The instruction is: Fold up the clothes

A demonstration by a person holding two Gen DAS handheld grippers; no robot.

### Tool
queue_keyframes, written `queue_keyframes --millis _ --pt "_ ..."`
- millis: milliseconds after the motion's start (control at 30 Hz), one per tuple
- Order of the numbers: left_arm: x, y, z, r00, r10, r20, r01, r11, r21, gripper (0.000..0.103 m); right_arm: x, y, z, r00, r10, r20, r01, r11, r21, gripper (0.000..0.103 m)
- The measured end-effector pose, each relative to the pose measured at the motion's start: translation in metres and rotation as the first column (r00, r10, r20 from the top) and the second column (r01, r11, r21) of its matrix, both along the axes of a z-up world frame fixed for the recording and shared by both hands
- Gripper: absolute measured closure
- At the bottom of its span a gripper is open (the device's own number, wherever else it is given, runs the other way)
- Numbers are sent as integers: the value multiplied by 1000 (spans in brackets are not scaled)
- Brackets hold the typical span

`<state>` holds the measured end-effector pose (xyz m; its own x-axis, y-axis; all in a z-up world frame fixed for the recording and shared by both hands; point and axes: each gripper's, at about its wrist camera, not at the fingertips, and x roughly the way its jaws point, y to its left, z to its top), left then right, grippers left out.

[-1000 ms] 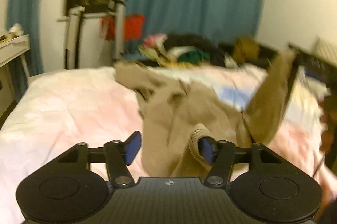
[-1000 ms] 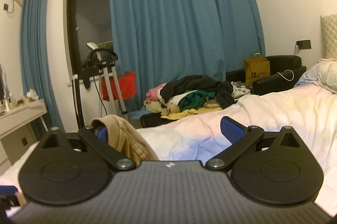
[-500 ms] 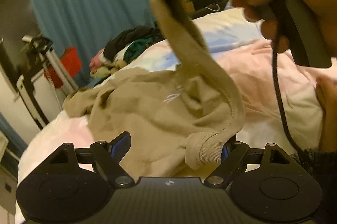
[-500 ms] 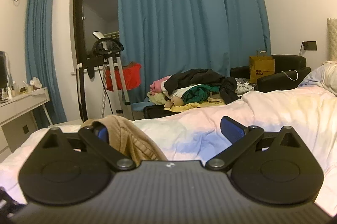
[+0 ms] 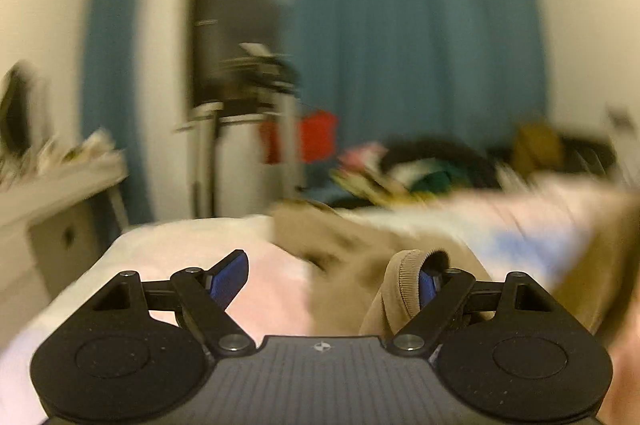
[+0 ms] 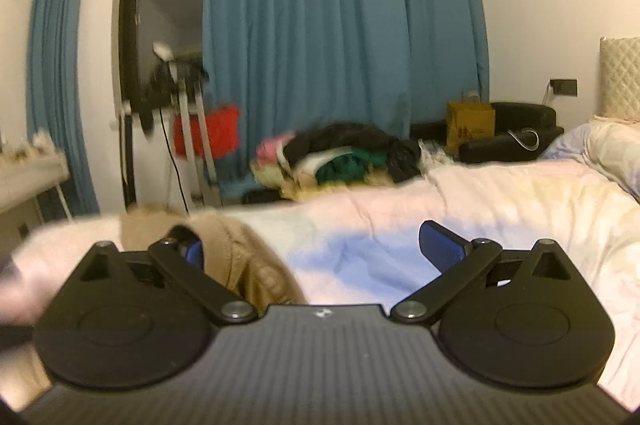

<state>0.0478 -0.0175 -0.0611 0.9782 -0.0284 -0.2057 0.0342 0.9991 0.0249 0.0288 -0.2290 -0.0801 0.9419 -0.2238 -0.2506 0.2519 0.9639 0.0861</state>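
Both grippers are spread wide, and the tan sweatshirt [image 5: 360, 249] sprawls on the pink bed [image 5: 192, 245]. A ribbed cuff [image 5: 404, 265] hangs over 1 finger of the left gripper [image 5: 328, 275], and more tan fabric drapes 1 finger of the right gripper [image 6: 320, 249].

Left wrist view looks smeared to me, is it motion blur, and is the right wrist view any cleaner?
Left wrist view: heavy motion blur over the room and the tan garment; only the left claw is sharp. Right wrist view: much cleaner, with crisp blue curtain folds, mild smear at the left edge and fisheye bending. Both are lit warm and dim.
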Motion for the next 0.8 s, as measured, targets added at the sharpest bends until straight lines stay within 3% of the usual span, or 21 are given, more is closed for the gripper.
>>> queue_keyframes --millis 100,233,367,500,633,800 --pt "3 28 16 993 104 54 -97 989 -111 20 17 5 -24 989 49 -143 -45 999 31 0" --pt "-2 50 32 979 183 89 -164 969 -184 20 28 21 -41 948 98 -302 -95 995 23 0" --pt "-10 63 36 976 202 85 -179 957 -226 20 6 26 -36 933 123 -337 -96 991 93 0" --pt "-35 65 39 975 186 119 -155 960 -232 20 -34 25 -31 956 65 -286 -9 981 192 0" --pt "-71 61 49 957 171 233 -118 967 -226 20 -55 13 -2 985 -129 -114 146 977 154 0" --pt "-96 68 85 940 203 275 -109 941 -321 20 -49 9 63 988 -146 58 142 987 74 0"
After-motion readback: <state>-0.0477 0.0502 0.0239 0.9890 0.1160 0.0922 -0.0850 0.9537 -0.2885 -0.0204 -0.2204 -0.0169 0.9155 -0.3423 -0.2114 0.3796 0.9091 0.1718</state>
